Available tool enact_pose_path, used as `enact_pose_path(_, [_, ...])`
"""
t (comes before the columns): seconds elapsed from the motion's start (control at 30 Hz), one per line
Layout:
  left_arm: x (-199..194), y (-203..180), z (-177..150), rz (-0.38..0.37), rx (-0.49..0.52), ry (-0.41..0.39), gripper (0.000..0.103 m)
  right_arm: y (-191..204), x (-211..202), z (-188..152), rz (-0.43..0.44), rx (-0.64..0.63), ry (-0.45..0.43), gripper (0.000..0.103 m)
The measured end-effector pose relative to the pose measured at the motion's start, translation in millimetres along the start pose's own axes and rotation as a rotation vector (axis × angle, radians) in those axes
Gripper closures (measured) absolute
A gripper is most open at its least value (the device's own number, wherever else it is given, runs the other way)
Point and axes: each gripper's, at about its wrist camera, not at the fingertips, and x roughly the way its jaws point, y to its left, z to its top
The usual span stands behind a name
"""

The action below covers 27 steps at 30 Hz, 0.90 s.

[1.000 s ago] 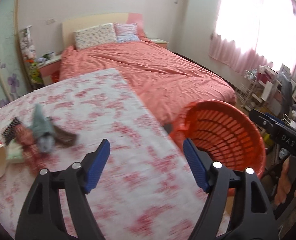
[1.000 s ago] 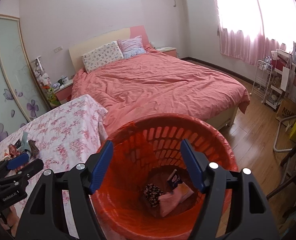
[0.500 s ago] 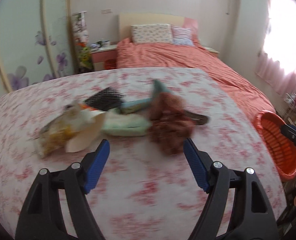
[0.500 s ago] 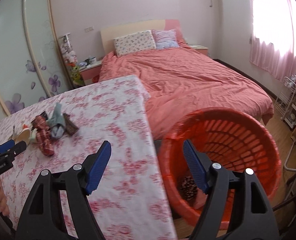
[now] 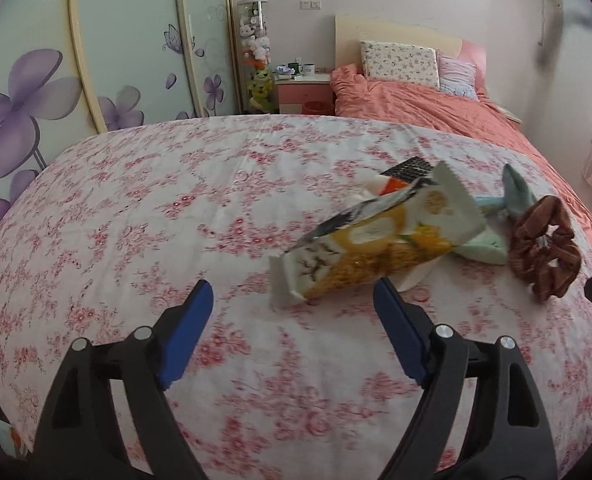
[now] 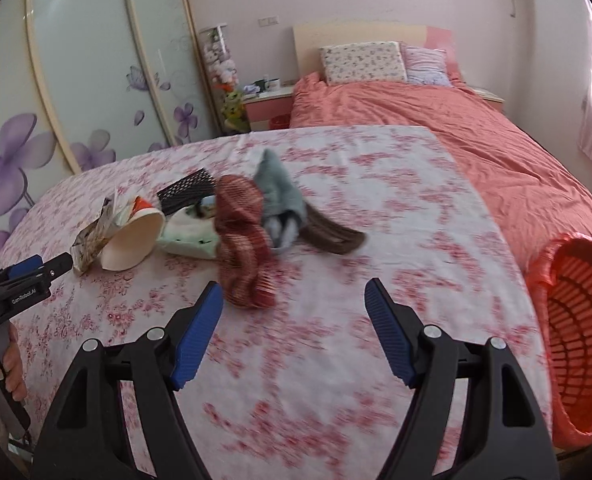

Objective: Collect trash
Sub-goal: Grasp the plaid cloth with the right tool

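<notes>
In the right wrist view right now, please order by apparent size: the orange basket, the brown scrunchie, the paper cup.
1. orange basket, largest, though cut by the frame edge.
2. brown scrunchie.
3. paper cup; it lies farther from the camera, so this ranking against the scrunchie is unsure.

Floral-clothed table (image 5: pixel 144 216), snack wrapper (image 5: pixel 379 248), scrunchie (image 5: pixel 543 248), perhaps a cup (image 6: pixel 134 240)

The round orange plastic slatted basket (image 6: pixel 575 344) ran off the right edge of the right wrist view, its inside unreadable. The flowered pink-and-white tablecloth (image 6: pixel 375 392) smeared into blur near the camera. The cream paper cup (image 6: pixel 136 236) hid most of the crumpled yellow-and-white snack wrapper (image 6: pixel 92 236). In the left wrist view that wrapper (image 5: pixel 375 248) covered much of the pale green folded cloth (image 5: pixel 483 246) and the black mesh piece (image 5: pixel 409 168). The small things on the pink bedside table (image 5: pixel 301 78) were too tiny to tell.
</notes>
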Motion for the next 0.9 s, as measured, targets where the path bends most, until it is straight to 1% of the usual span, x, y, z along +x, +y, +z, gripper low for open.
enact_pose_path(0.07, [4.9,3.4,2.0,-0.001,0.014,0.003,0.02,5.8,9.7,3.9,-0.007,-0.005,0.013,0.035])
enact_pose_path(0.1, [8.0,4.5,3.8,-0.006,0.027,0.001,0.02,6.9,13.2,5.0,-0.008,-0.004,0.019,0.039])
enact_pose_path(0.13, [10.9,3.8,3.9,-0.01,0.036,0.0,0.019,7.9,17.8,7.0,-0.008,0.004,0.029,0.046])
enact_pose_path(0.17, [15.3,3.2,5.3,-0.013,0.045,0.001,0.018,7.9,19.9,7.2,-0.007,0.011,0.036,0.05])
enact_pose_path(0.23, [24.5,4.2,10.6,-0.022,0.051,0.011,0.018,8.3,24.0,9.2,-0.002,0.029,0.05,0.066])
enact_pose_path(0.3, [31.4,5.0,15.2,-0.037,0.048,0.013,0.018,9.3,24.4,7.8,-0.001,0.034,0.056,0.076])
enact_pose_path(0.33, [33.7,5.2,18.2,-0.044,0.05,0.008,0.018,9.9,24.6,7.1,-0.002,0.033,0.058,0.079])
enact_pose_path(0.43, [39.0,2.5,24.9,-0.078,0.079,-0.008,0.018,11.7,22.8,3.9,-0.007,0.024,0.06,0.082])
enact_pose_path(0.53, [45.9,-4.0,27.1,-0.152,0.11,0.009,0.019,13.7,22.0,2.9,-0.009,0.022,0.062,0.082])
enact_pose_path(0.57, [47.2,-6.4,26.5,-0.171,0.113,0.016,0.023,13.7,21.4,2.6,-0.008,0.024,0.063,0.082])
enact_pose_path(0.6, [48.6,-9.0,25.7,-0.2,0.114,0.029,0.026,13.7,21.2,2.4,-0.007,0.025,0.064,0.082])
enact_pose_path(0.67, [48.5,-12.9,22.6,-0.262,0.106,0.049,0.035,13.4,21.2,2.4,-0.006,0.027,0.066,0.082])
enact_pose_path(0.7, [47.4,-14.4,20.5,-0.291,0.102,0.056,0.036,13.0,21.4,2.7,-0.006,0.027,0.067,0.082])
enact_pose_path(0.8, [45.3,-14.1,18.9,-0.239,0.101,0.04,0.036,12.8,21.2,2.4,-0.005,0.025,0.068,0.082])
enact_pose_path(0.87, [47.9,-11.4,22.0,-0.206,0.087,0.045,0.034,13.1,21.5,2.1,-0.006,0.024,0.068,0.082])
enact_pose_path(0.9, [50.5,-10.5,24.3,-0.2,0.073,0.052,0.033,13.1,21.5,1.9,-0.005,0.025,0.067,0.082])
